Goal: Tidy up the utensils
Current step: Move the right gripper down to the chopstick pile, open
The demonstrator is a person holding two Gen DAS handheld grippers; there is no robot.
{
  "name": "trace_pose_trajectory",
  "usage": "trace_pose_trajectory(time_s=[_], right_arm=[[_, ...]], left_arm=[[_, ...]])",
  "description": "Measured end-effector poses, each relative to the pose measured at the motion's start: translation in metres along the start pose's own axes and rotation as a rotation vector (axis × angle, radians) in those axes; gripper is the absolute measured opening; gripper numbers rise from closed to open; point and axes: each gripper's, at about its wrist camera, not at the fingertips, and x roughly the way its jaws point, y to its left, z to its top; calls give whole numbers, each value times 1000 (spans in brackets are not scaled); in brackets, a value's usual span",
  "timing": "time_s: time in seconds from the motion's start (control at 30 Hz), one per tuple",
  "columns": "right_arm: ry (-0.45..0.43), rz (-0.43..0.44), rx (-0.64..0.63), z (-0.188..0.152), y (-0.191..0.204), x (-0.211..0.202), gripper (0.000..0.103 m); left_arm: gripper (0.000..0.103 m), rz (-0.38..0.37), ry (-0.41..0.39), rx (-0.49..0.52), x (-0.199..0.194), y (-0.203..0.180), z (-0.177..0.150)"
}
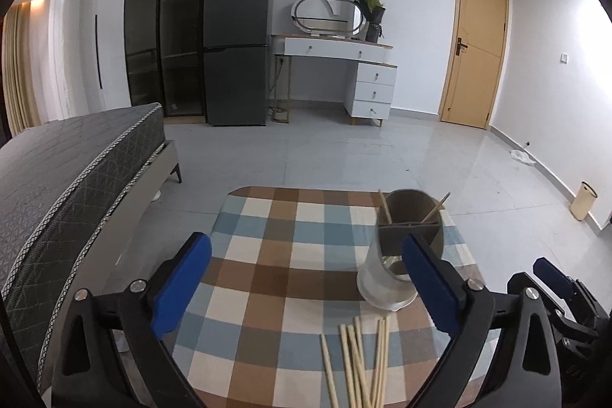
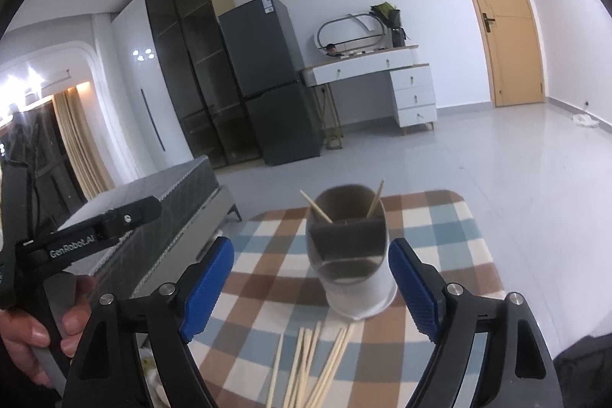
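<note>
A grey and white utensil holder (image 1: 376, 278) (image 2: 352, 278) with a dark divider stands on the checked tablecloth (image 1: 275, 255) (image 2: 440, 217). Two chopsticks (image 1: 384, 205) (image 2: 315, 207) lean inside it. Several loose chopsticks (image 1: 359, 362) (image 2: 306, 362) lie on the cloth at the near edge. My left gripper (image 1: 306, 243) is open and empty, its right finger in front of the holder. My right gripper (image 2: 311, 243) is open with the holder ahead between its blue pads (image 2: 208, 285), apart from both. A hand (image 2: 34, 335) holds the left gripper's handle.
A bed (image 1: 76, 159) runs along the table's left side. Across the tiled floor stand a dark fridge (image 1: 237, 37), a white dressing table (image 1: 344, 52) and a wooden door (image 1: 478, 44). A small bin (image 1: 583, 199) sits by the right wall.
</note>
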Motion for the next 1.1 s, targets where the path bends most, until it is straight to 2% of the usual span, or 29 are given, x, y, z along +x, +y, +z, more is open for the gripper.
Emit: trace_pose_trajectory(time_s=[0.2,0.43,0.6,0.77,1.0,1.07,1.1], right_arm=[[60,-34,-23,-29,1,8,85],[180,-69,-3,-53,-12,30,85],[304,-98,39,-68,-26,56,84],[423,-136,46,-83,-33,86,68],[562,-173,17,-98,-38,148,45],[588,-183,6,-102,-37,162,32],[600,-207,-15,-104,-35,170,29]], left_arm=[[98,8,27,-3,16,3,-27],[98,17,94,15,49,9,-56],[98,11,211,-13,76,20,-72],[98,17,265,-58,90,28,-76],[98,44,288,-87,100,40,-78],[98,49,288,-85,101,43,-78],[98,50,290,-85,102,44,-78]])
